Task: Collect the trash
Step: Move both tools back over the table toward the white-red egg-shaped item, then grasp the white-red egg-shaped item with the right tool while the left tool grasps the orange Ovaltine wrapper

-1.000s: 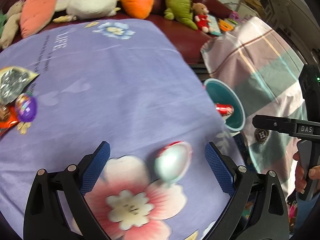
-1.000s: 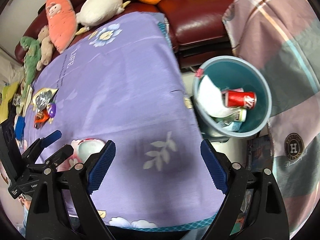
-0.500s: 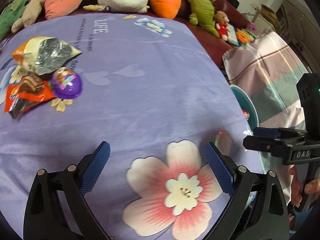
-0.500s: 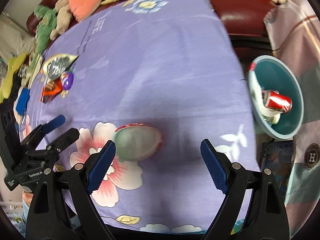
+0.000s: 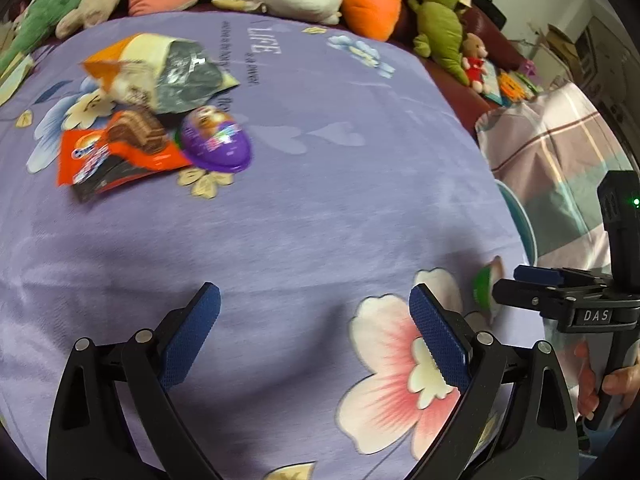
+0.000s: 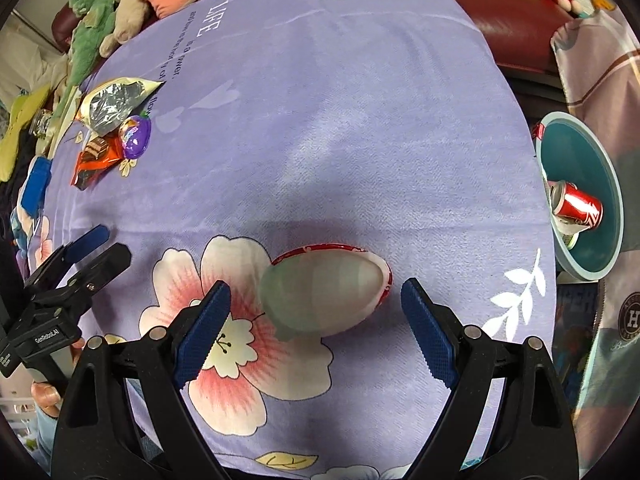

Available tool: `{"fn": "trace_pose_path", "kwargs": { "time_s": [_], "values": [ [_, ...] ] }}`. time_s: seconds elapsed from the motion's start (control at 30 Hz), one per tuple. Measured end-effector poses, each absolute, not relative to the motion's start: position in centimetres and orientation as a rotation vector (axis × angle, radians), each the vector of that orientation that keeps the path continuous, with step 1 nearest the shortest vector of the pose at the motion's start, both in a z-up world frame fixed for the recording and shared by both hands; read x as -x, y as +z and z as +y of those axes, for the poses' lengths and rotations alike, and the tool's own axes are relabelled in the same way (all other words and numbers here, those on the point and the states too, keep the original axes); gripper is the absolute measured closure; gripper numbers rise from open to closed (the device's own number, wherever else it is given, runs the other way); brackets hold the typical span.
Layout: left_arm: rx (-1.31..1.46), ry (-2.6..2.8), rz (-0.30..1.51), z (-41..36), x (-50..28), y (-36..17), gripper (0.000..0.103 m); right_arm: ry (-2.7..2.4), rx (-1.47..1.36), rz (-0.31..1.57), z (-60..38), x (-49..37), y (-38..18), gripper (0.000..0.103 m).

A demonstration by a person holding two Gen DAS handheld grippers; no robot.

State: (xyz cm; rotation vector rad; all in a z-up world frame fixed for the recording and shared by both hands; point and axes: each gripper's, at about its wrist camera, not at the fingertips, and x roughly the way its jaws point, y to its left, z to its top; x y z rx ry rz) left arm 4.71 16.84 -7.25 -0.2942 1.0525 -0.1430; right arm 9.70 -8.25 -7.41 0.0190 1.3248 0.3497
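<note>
Purple flowered cloth [image 6: 340, 120] covers the table; my right gripper [image 6: 316, 320] hangs wide over the plastic egg half [image 6: 324, 292]; light, slick, hollow, I'd pinch its long sides; left gripper [image 5: 316, 332] wide, empty.

Both wrist cameras are looking steeply down, close over the purple-clothed surface [image 5: 320, 208], sharing the snack wrappers [image 6: 108, 128] and each other's claw.

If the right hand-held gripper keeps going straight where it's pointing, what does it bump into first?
Most likely the egg-shaped plastic shell with a red rim. It lies on the purple flowered cloth, just ahead of the open right hand-held gripper and roughly between its blue pads. Depth is hard to judge, so it might meet the cloth first.
</note>
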Motion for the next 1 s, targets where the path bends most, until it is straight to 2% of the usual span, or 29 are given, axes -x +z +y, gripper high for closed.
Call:
{"fn": "trace_pose_path", "kwargs": {
  "time_s": [0.2,0.27,0.3,0.37,0.4,0.43,0.47,0.77,1.0],
  "values": [
    [0.318,-0.106,1.056,19.2,-4.3,-7.8,0.007,0.329,-0.012,1.324,-7.9,-9.8,-8.3,0.021],
    [0.326,-0.092,1.053,19.9,-4.2,-7.9,0.007,0.326,-0.007,1.325,-7.8,-9.8,-8.5,0.027],
    [0.330,-0.085,1.051,20.3,-4.2,-7.9,0.007,0.326,-0.006,1.327,-7.7,-9.9,-8.7,0.037],
    [0.342,-0.066,1.047,21.2,-4.1,-7.9,0.008,0.330,-0.008,1.317,-7.7,-9.9,-8.7,0.039],
    [0.348,-0.054,1.043,21.7,-4.0,-7.8,0.007,0.338,0.000,1.303,-7.5,-9.8,-8.5,0.049],
    [0.351,-0.045,1.038,22.1,-4.0,-7.7,0.008,0.348,0.005,1.295,-7.2,-9.8,-8.3,0.091],
    [0.352,-0.022,1.027,22.9,-4.1,-7.5,0.008,0.352,0.005,1.315,-7.0,-9.9,-8.4,0.094],
    [0.396,0.097,0.977,28.4,-4.4,-6.1,0.008,0.417,-0.009,1.308,-5.6,-10.6,-7.9,0.096],
    [0.410,0.054,0.980,27.1,-4.7,-6.2,0.008,0.439,-0.043,1.277,-6.0,-11.1,-6.5,0.098]
  ]
}}
